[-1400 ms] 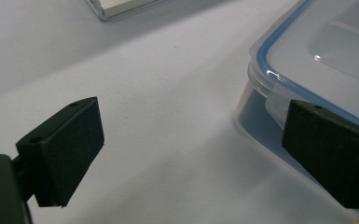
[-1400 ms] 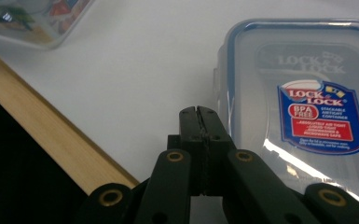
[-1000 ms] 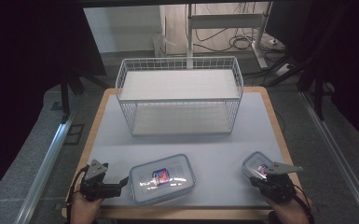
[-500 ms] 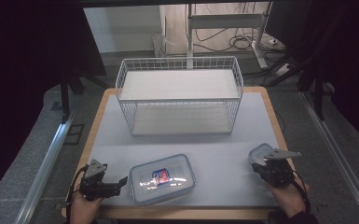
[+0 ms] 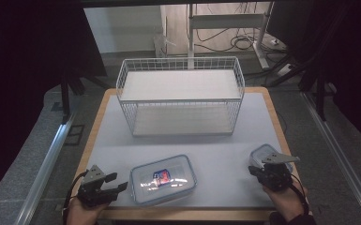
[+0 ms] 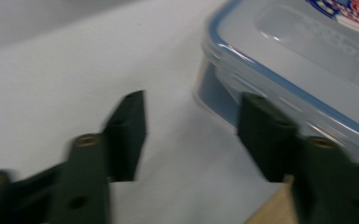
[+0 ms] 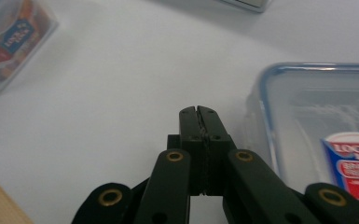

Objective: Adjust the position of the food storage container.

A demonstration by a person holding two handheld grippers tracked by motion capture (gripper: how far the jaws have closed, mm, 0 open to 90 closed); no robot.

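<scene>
A large clear lidded container [image 5: 163,179] with a blue seal and a red-blue label lies near the table's front edge. My left gripper [image 5: 117,186] lies just left of it. In the left gripper view its jaws [image 6: 193,95] have just been closing and stand partly apart over bare table, with the container's corner [image 6: 279,60] just beyond one fingertip [image 6: 256,116]. A smaller lidded container [image 5: 262,153] sits at the front right. My right gripper [image 5: 259,172] is just in front of it, shut on nothing [image 7: 198,112], with the small container [image 7: 326,126] beside its jaws.
A white wire basket [image 5: 180,96] with a shelf stands across the back half of the white table top [image 5: 225,154]. The wooden table edge [image 5: 187,213] runs along the front. In the right gripper view the large container [image 7: 9,37] shows farther off.
The left gripper's jaws have closed to about half their earlier width, with nothing between them. The right hand has shifted slightly beside the small container.
</scene>
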